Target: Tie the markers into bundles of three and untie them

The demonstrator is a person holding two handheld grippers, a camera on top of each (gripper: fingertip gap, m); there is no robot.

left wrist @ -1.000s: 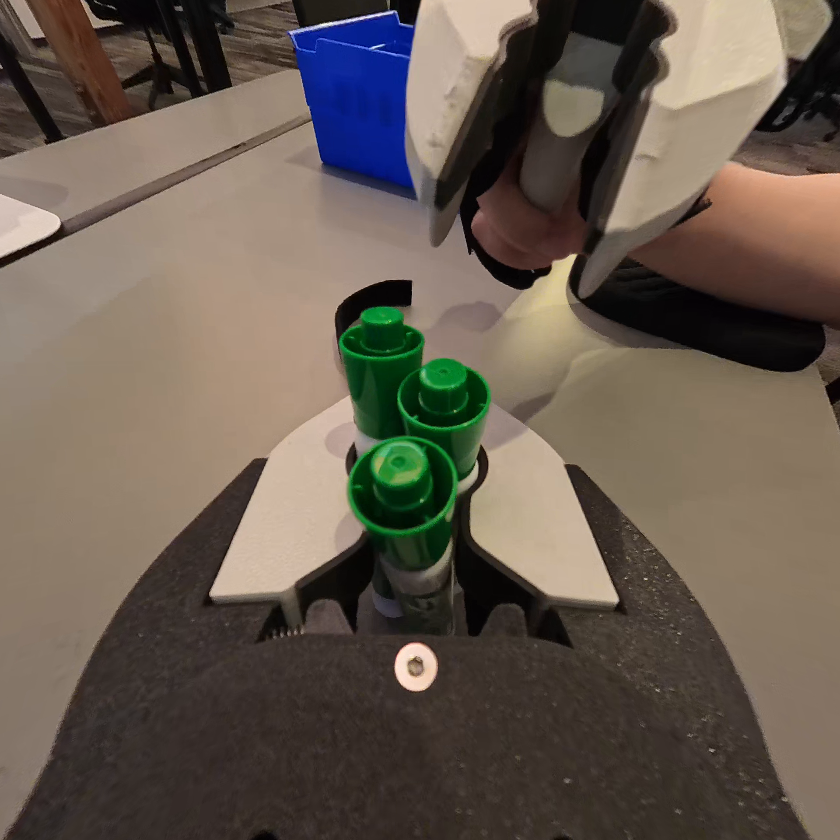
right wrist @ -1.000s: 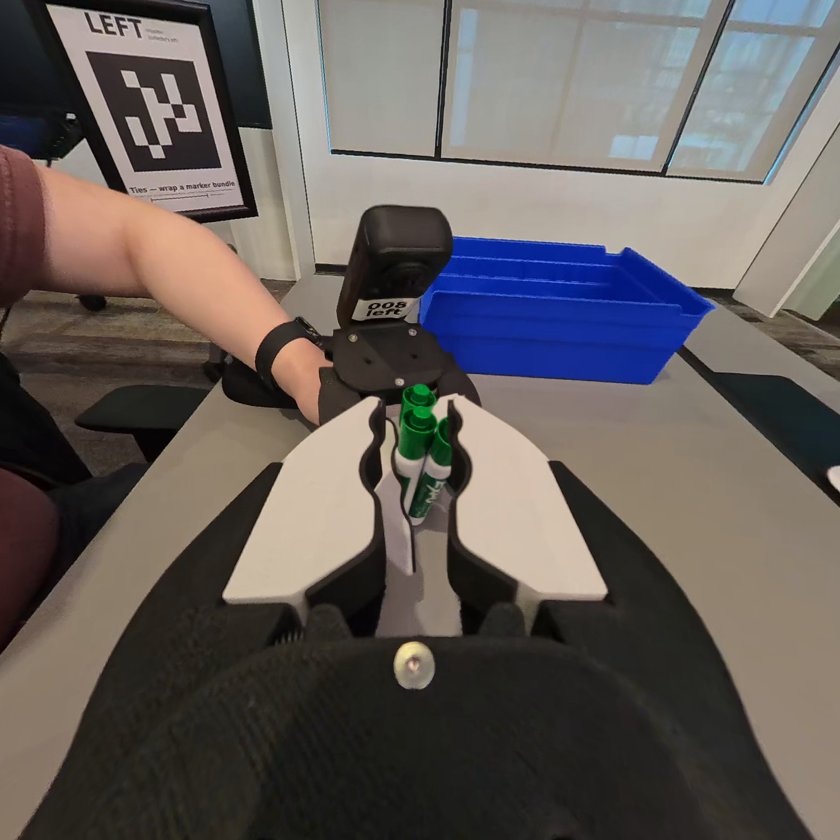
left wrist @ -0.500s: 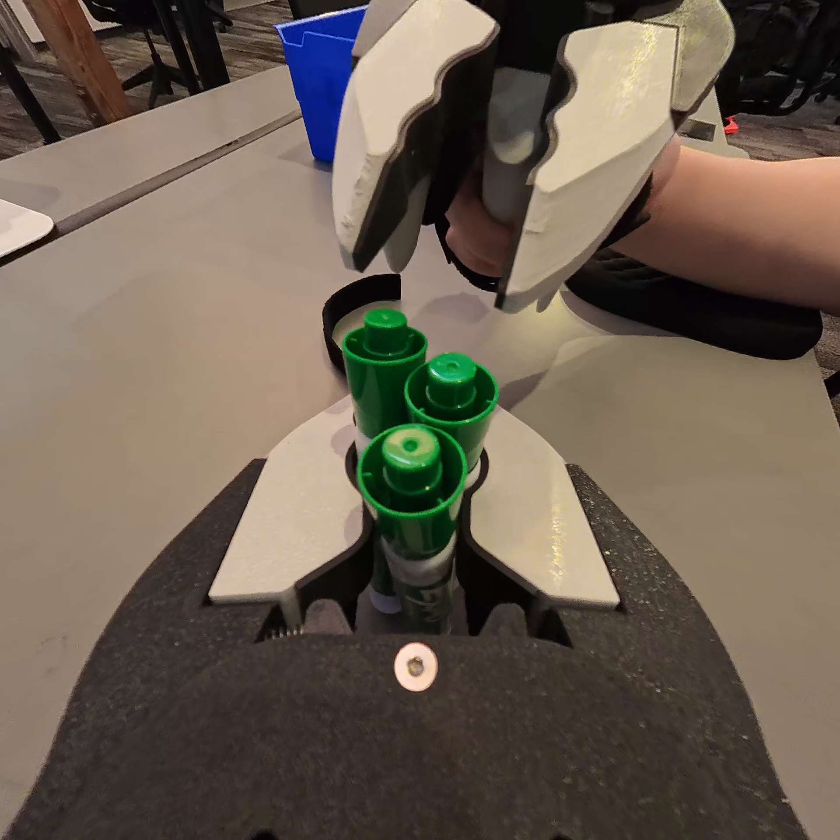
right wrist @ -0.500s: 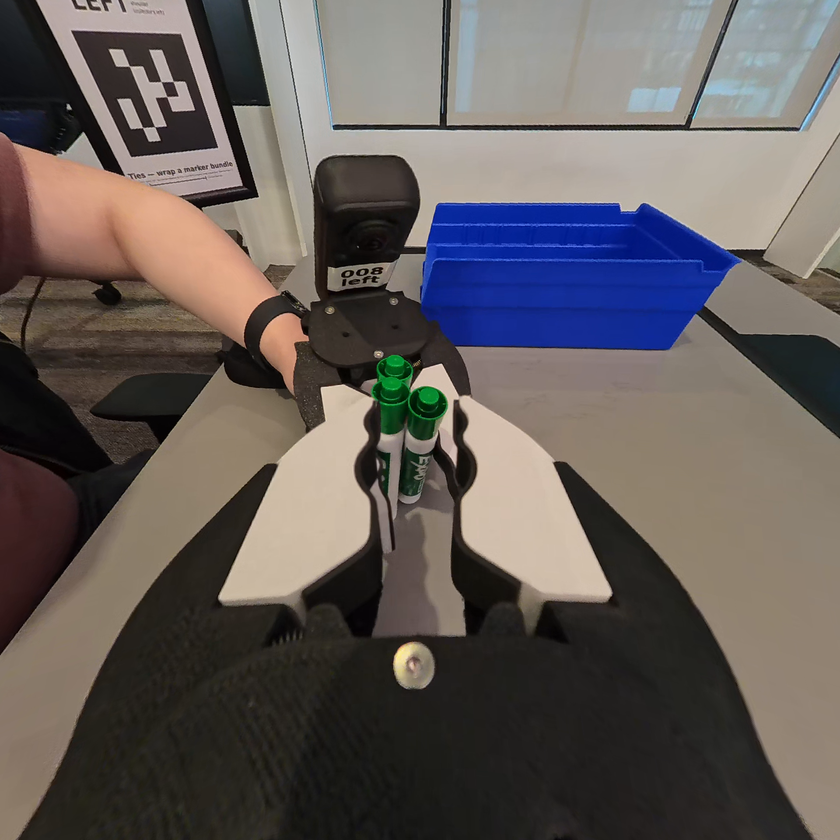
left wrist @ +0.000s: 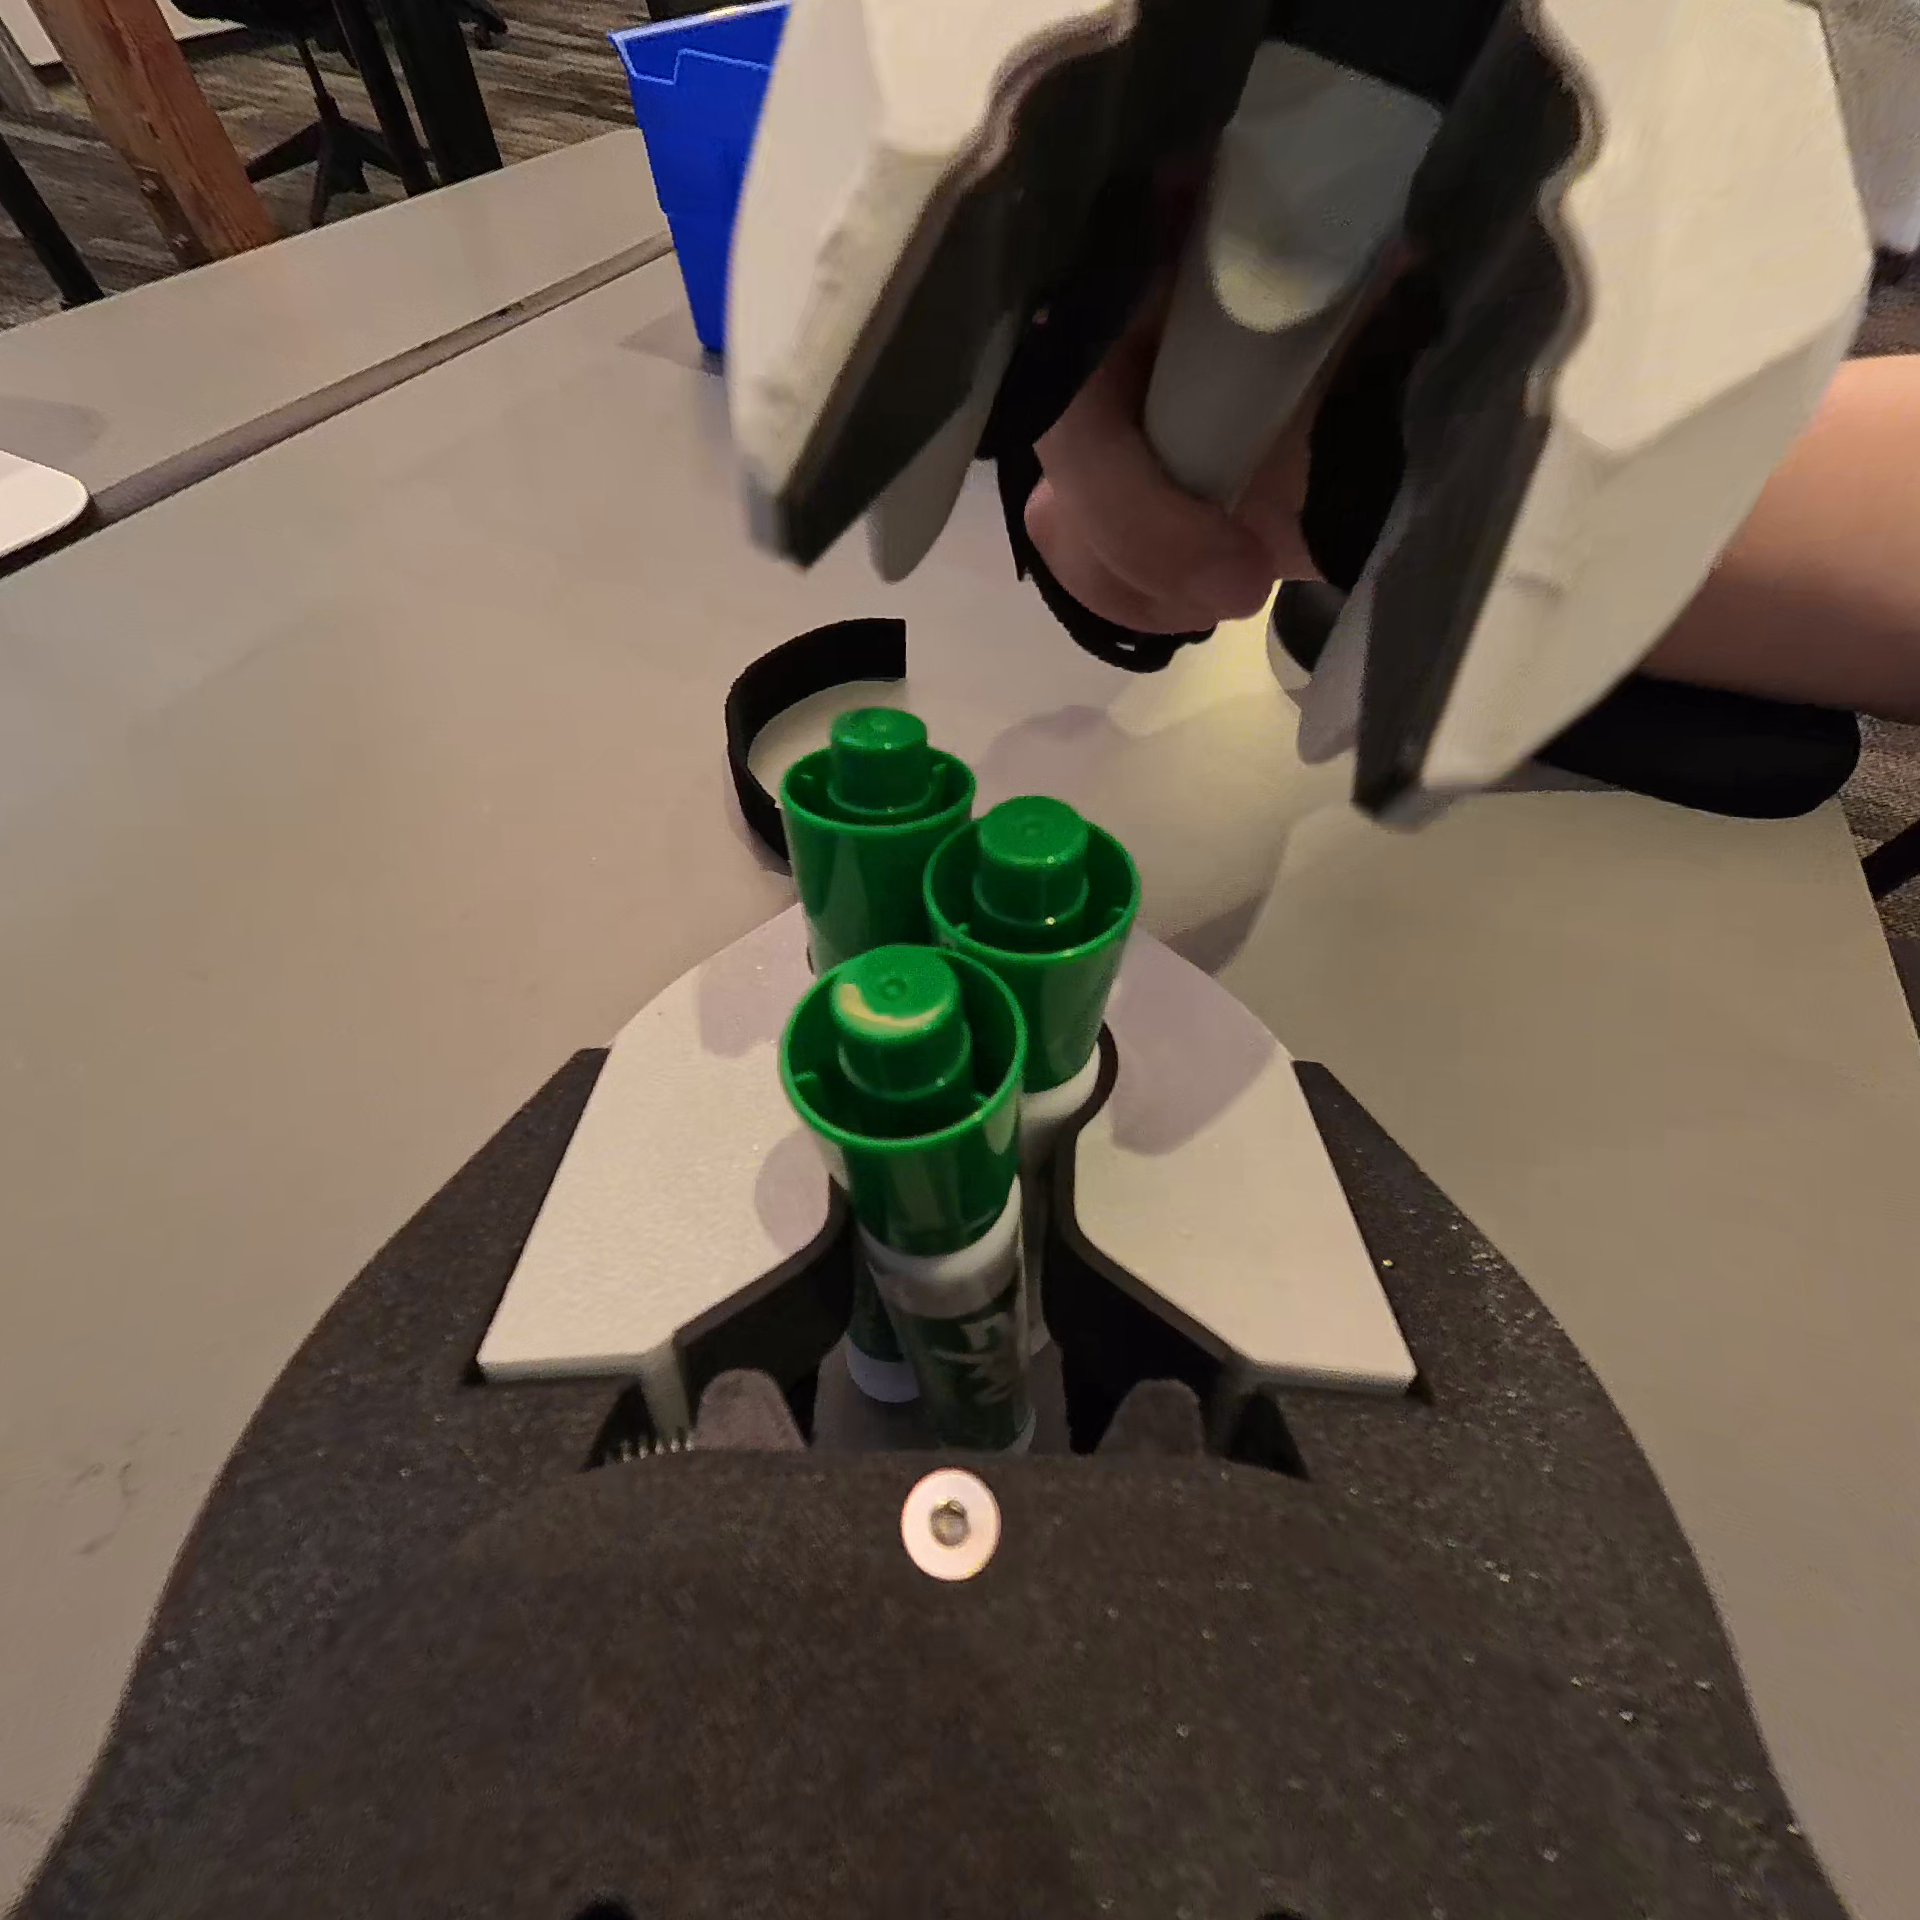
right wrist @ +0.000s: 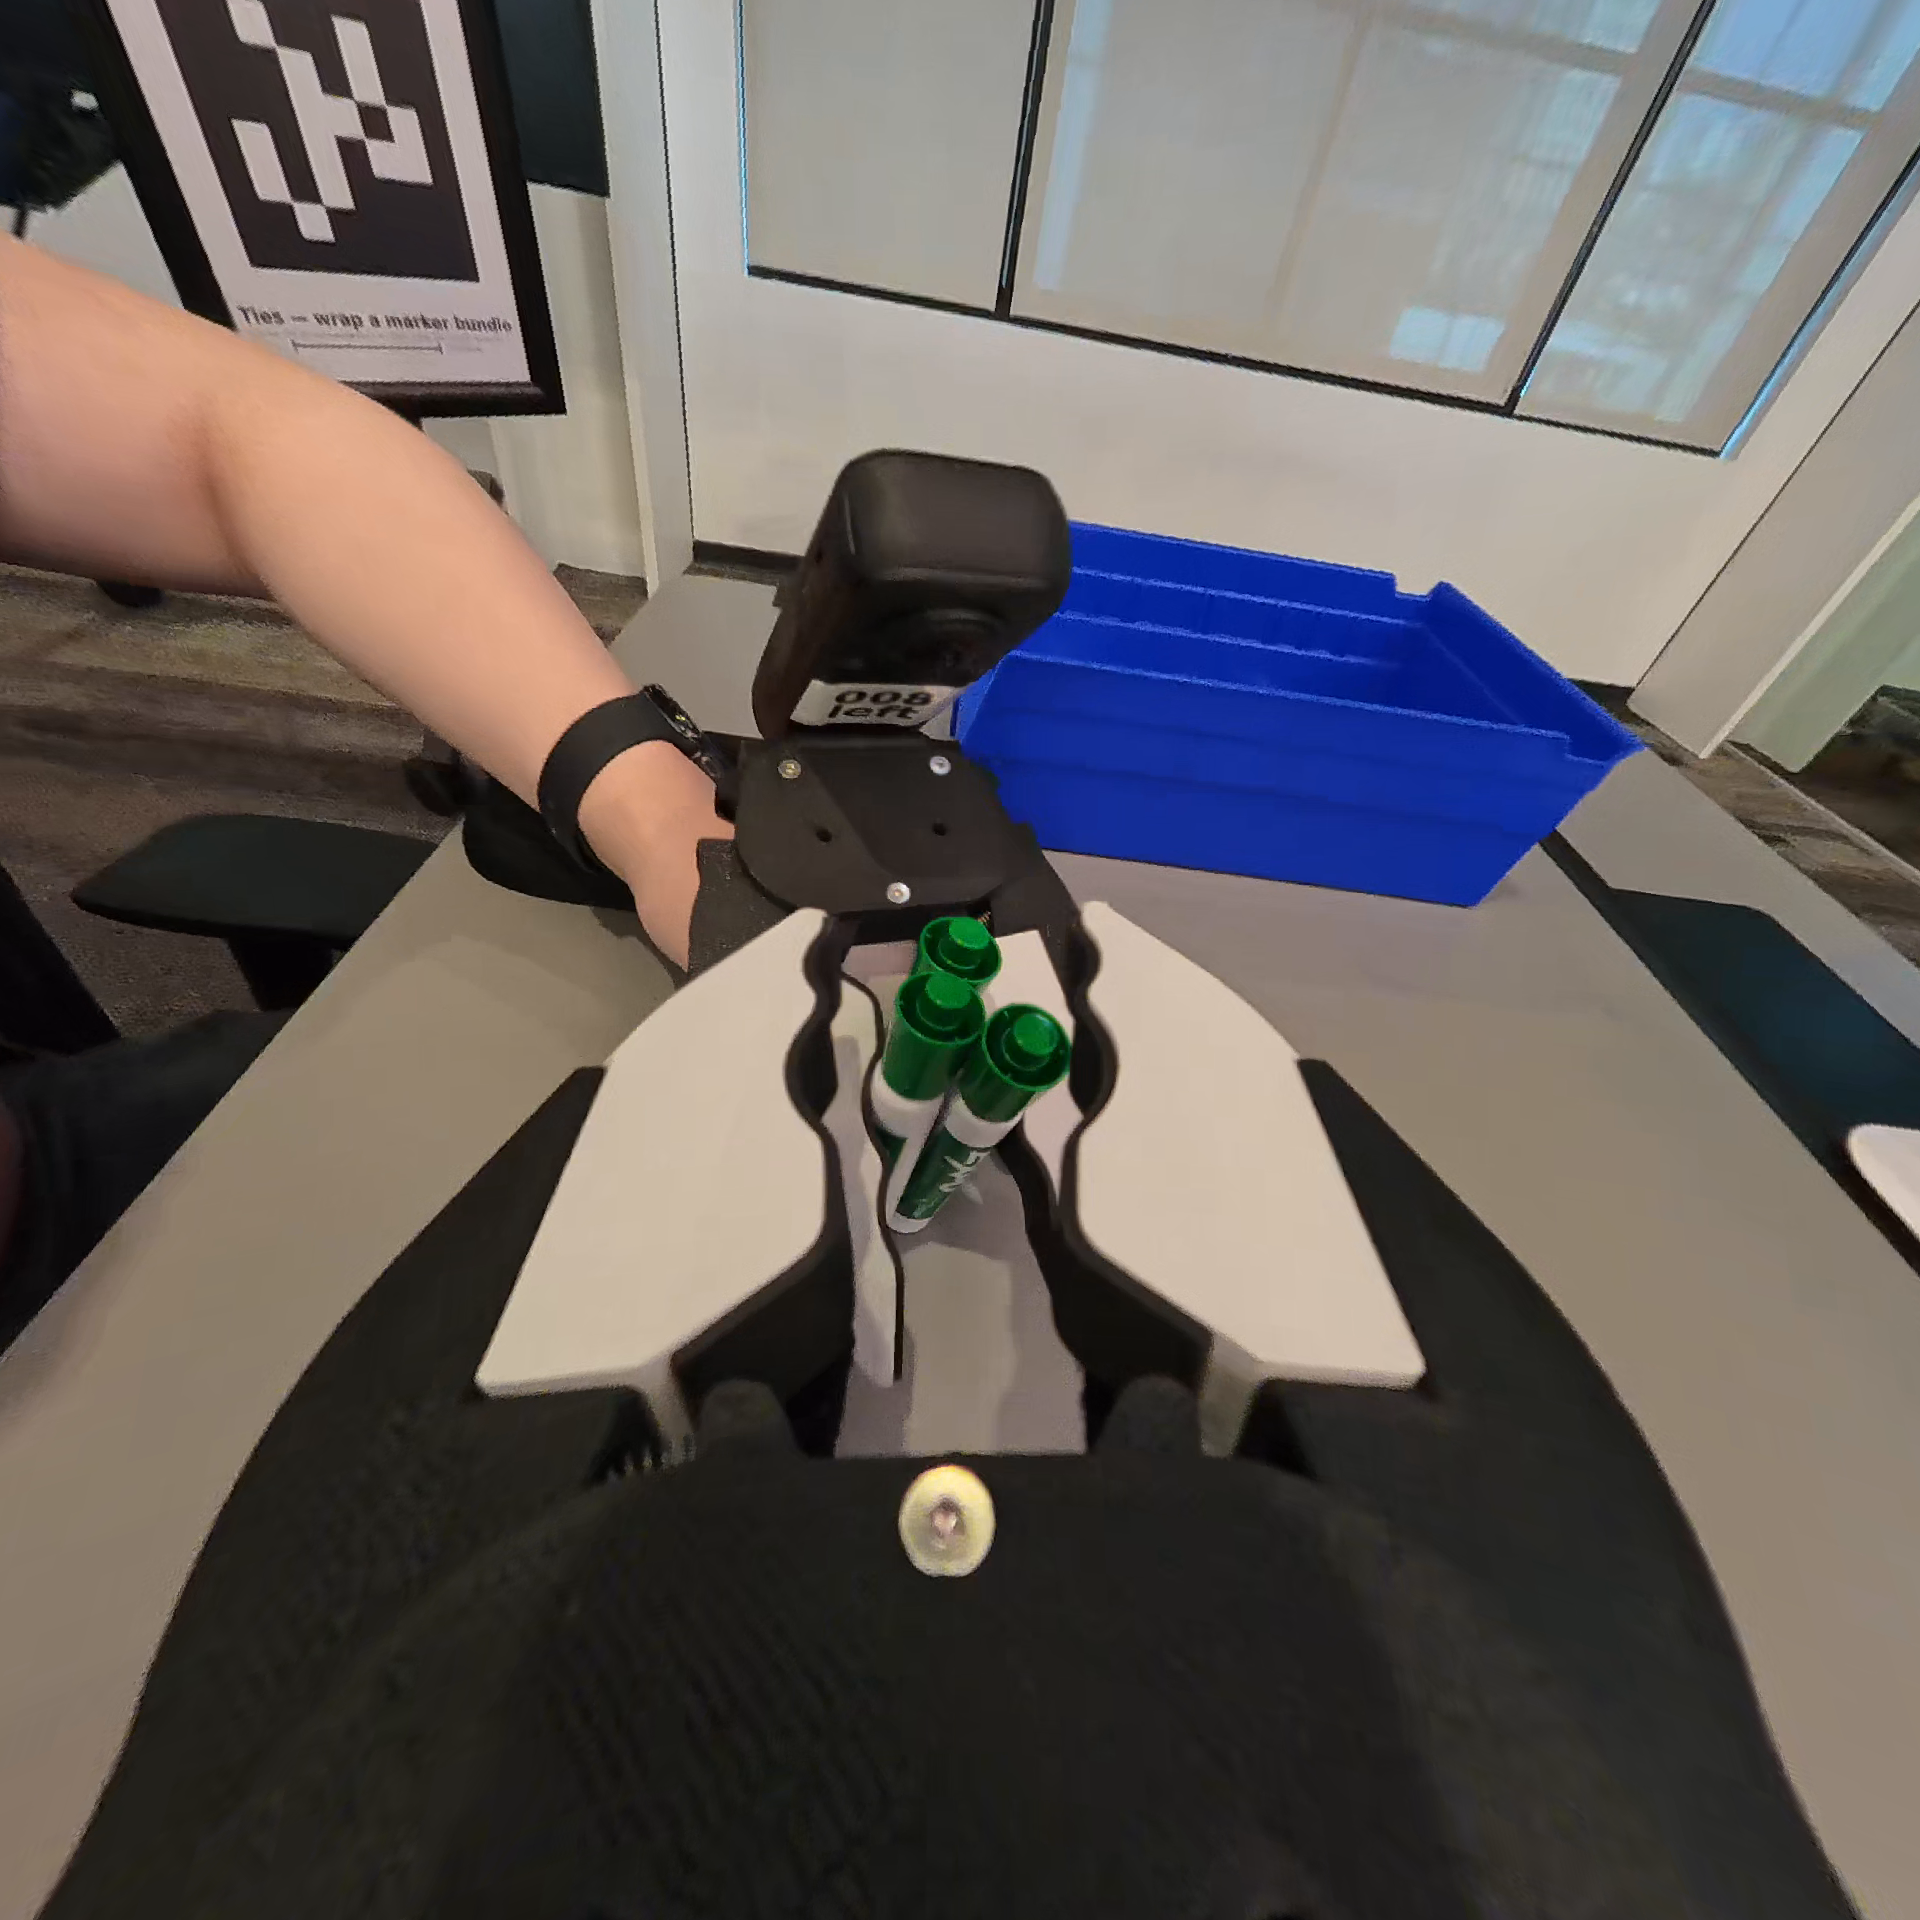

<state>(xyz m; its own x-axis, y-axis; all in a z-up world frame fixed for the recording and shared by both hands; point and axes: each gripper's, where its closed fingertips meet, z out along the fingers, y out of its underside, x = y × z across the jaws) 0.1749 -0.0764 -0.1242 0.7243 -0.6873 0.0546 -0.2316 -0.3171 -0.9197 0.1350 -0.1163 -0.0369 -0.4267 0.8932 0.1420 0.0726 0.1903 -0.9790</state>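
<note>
Three green markers point(left wrist: 935, 1039) stand bundled nearly upright on the desk point(left wrist: 364, 831), caps up and long axes tilted slightly, clamped between the narrowed fingers of the left gripper point(left wrist: 951, 997). A black strap point(left wrist: 800, 675) curls on the desk just beyond them. The right gripper point(left wrist: 1091, 665) hangs above, pointing steeply down at the caps, fingers spread wide and empty, well in from the desk's edges, with a blue bin point(right wrist: 1299, 717) at the far edge
</note>
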